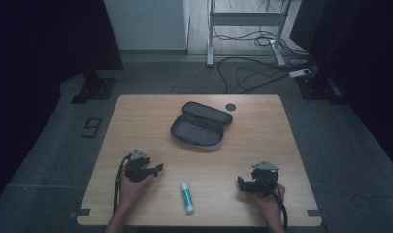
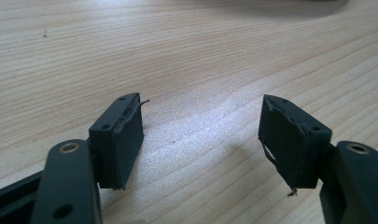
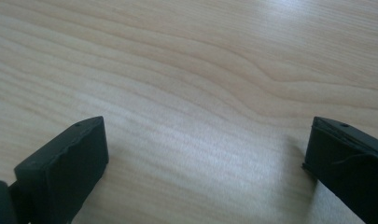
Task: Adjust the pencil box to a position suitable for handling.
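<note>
open case (image 1: 202, 125), glue stick (image 1: 187, 197) nearby

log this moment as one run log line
left gripper: open, empty | right gripper: open, empty | white-and-green glue stick: lying between them | open grey zip pencil case: beyond, mid-table

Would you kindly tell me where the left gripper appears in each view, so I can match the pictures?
High view: the left gripper is at lower left, jaws pointing right.
Left gripper view: the left gripper rises from the bottom corners, jaws open.
Right gripper view: the right gripper, open, over bare wood.
Shared landmark: the wooden tabletop.
</note>
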Demonstrator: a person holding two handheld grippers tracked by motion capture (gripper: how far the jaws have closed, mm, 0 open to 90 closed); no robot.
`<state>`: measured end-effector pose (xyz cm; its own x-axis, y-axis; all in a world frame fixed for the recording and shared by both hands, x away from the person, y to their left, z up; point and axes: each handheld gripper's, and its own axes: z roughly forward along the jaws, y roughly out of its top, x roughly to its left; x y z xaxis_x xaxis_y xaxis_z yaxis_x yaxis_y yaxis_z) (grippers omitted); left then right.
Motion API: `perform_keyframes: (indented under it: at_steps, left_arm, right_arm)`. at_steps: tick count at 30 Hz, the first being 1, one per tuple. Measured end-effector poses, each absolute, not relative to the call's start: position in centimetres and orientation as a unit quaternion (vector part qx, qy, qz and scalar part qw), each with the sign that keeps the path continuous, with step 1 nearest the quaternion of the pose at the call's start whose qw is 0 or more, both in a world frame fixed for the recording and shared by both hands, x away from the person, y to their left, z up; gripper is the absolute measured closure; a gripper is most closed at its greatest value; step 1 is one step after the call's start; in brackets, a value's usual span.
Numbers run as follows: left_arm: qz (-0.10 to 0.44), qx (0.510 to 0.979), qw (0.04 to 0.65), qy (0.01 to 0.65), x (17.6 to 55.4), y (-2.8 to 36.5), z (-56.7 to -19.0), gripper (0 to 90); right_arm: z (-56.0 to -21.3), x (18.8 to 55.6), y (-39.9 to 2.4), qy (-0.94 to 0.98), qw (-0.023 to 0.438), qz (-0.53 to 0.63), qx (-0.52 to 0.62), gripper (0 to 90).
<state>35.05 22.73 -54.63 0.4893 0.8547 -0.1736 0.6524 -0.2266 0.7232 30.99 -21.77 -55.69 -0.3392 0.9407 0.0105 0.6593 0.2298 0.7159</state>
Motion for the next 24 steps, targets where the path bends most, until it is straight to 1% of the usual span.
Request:
perform_keyframes:
  at_steps: [5,8,12,24]
  left_arm:
    - [0.128,0.770,0.390,0.489,35.09,22.86,-54.65,31.1]
    - [0.131,0.772,0.386,0.488,35.05,22.74,-54.64,31.0]
    - [0.132,0.772,0.385,0.488,35.04,22.70,-54.64,31.0]
    - [0.132,0.773,0.385,0.487,35.03,22.66,-54.64,30.9]
  right_arm:
    - [-55.69,31.06,-21.63,0.747,0.223,0.319,0.539,0.0]
    - [-55.64,30.64,-21.66,0.739,0.228,0.319,0.547,2.9]
    - [-55.62,30.43,-21.75,0.736,0.231,0.320,0.550,4.4]
    - [-55.60,30.39,-21.82,0.731,0.234,0.320,0.556,6.2]
